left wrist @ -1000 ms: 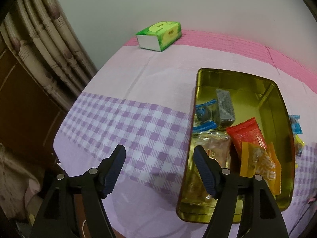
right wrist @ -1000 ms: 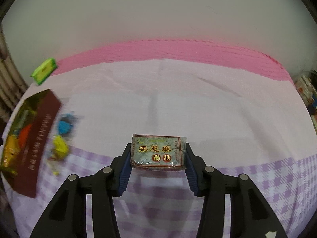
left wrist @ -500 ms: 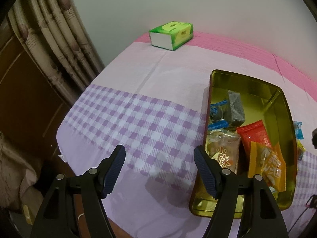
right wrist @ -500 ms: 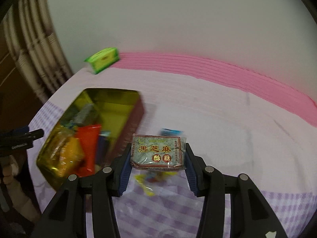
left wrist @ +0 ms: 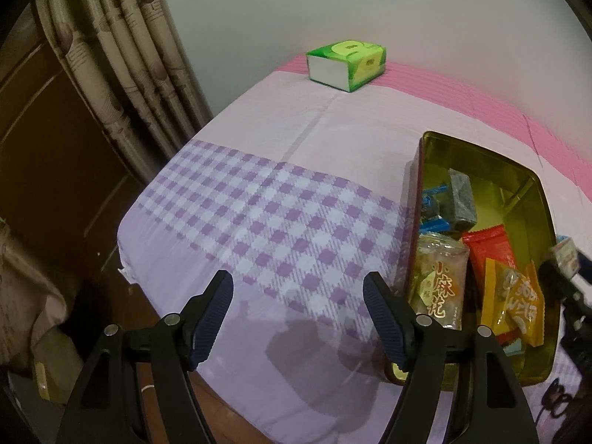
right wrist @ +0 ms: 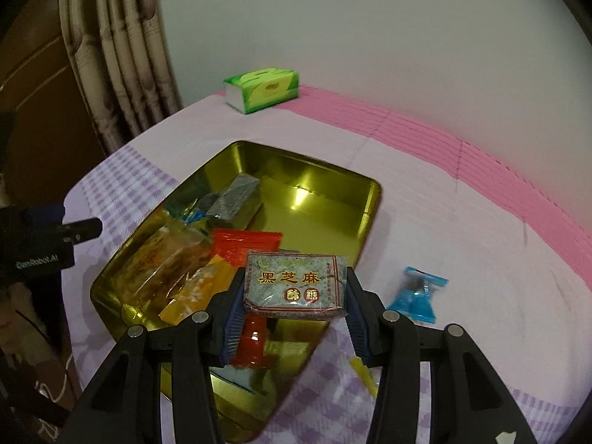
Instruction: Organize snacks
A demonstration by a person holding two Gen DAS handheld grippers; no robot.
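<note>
Domestic room, likely a bedroom. Indicators: flat surface covered with a pink-banded, purple-checked fabric sheet (left wrist: 281, 222); pleated beige patterned curtain (left wrist: 122, 59); brown wooden panelling (left wrist: 44, 140); green soft-pack tissue box (right wrist: 262, 88) against a plain white wall (right wrist: 370, 29).

The tin (right wrist: 370, 199) sits on the tabletop (right wrist: 425, 199), and a tissue box (right wrist: 262, 88) stands well behind the tin, near the wall. Inside the tin, a block-shaped packet (right wrist: 236, 198) lies toward its far end, with several flat packets (right wrist: 177, 259) crowded at its near end. Just right of the tin lies a small wrapped candy (right wrist: 416, 296), and a wrapped bar (right wrist: 296, 285) hangs above the tin's near right corner.
</note>
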